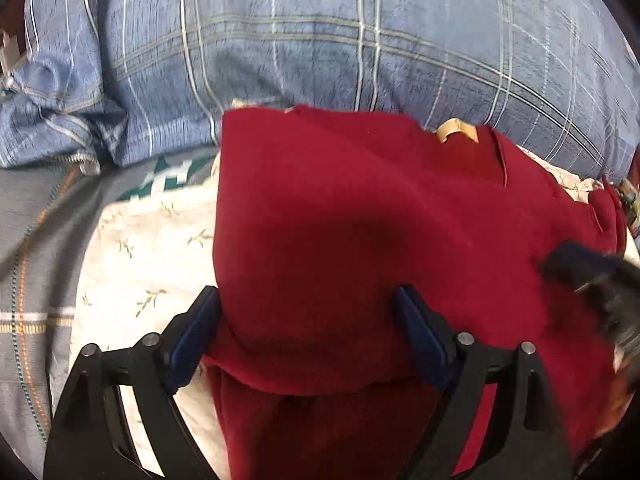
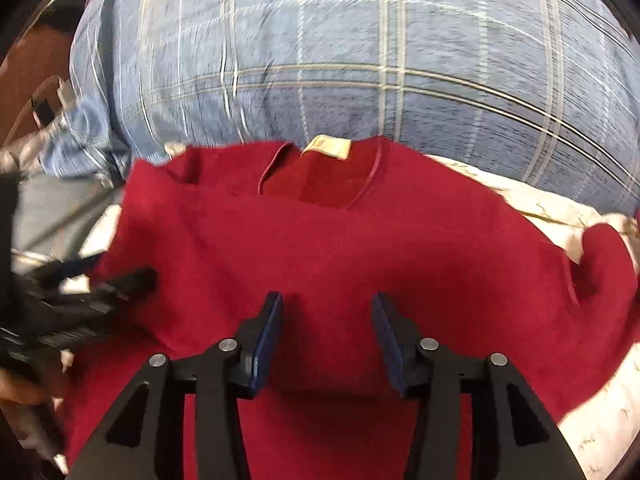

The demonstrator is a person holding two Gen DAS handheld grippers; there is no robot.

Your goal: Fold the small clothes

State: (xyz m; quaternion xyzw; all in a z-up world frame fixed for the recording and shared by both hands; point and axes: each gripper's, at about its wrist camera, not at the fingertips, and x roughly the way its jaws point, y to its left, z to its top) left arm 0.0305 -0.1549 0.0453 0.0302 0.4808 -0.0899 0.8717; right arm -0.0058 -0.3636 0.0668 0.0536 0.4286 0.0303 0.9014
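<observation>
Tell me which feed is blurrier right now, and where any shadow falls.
Right wrist view: the plaid pillow is motion-streaked. Left wrist view: sharper, though the right hand-held gripper at its edge is smeared; a dark shadow sits mid red garment.

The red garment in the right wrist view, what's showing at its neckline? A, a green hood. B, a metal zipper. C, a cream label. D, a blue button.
C: a cream label sits at the collar of the red garment, just inside the neck opening; no button, zipper or hood shows there.
</observation>
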